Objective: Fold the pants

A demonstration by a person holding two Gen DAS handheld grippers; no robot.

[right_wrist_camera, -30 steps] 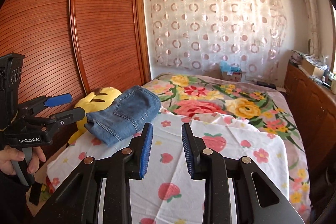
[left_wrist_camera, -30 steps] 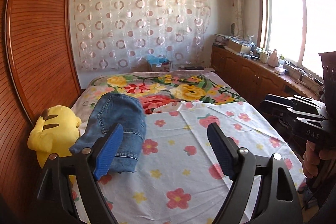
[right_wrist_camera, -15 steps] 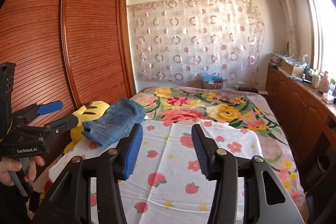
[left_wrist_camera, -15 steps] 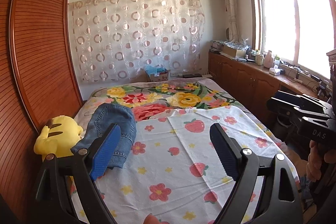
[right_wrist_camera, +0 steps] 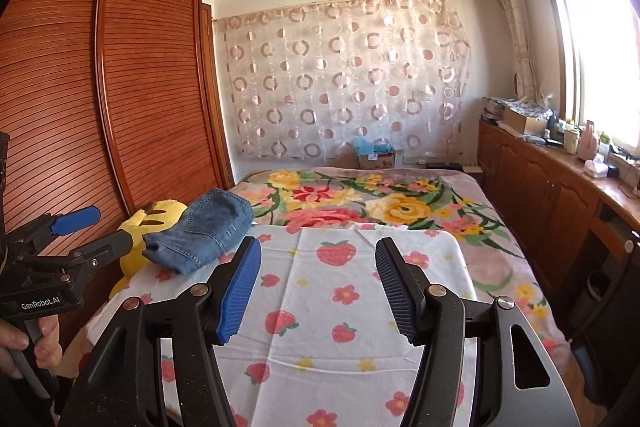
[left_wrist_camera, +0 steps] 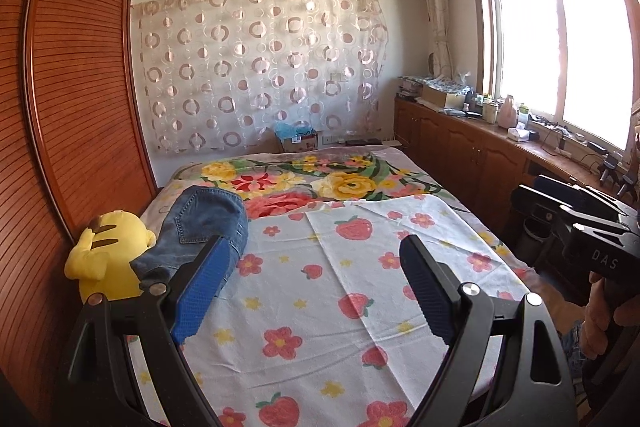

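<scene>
Folded blue denim pants (left_wrist_camera: pixel 204 227) lie at the bed's left side, partly on a yellow plush toy (left_wrist_camera: pixel 108 259); they also show in the right wrist view (right_wrist_camera: pixel 204 231). My left gripper (left_wrist_camera: pixel 314 267) is open and empty, held above the near part of the strawberry sheet (left_wrist_camera: pixel 340 291), well short of the pants. My right gripper (right_wrist_camera: pixel 318 267) is open and empty over the same sheet (right_wrist_camera: pixel 344 307). The left gripper also shows at the right wrist view's left edge (right_wrist_camera: pixel 76 227), and the right gripper's body shows at the left wrist view's right edge (left_wrist_camera: pixel 576 215).
A slatted wooden wardrobe (left_wrist_camera: pixel 72 115) runs along the left of the bed. A flowered blanket (left_wrist_camera: pixel 320 179) covers the far half. Wooden cabinets (left_wrist_camera: pixel 472 155) with clutter stand under the window at right. A box (left_wrist_camera: pixel 298 139) sits at the bed's head.
Both grippers have pulled back and risen away from the pants, so more of the room shows. The right gripper's jaws have opened wider. The pants have not moved.
</scene>
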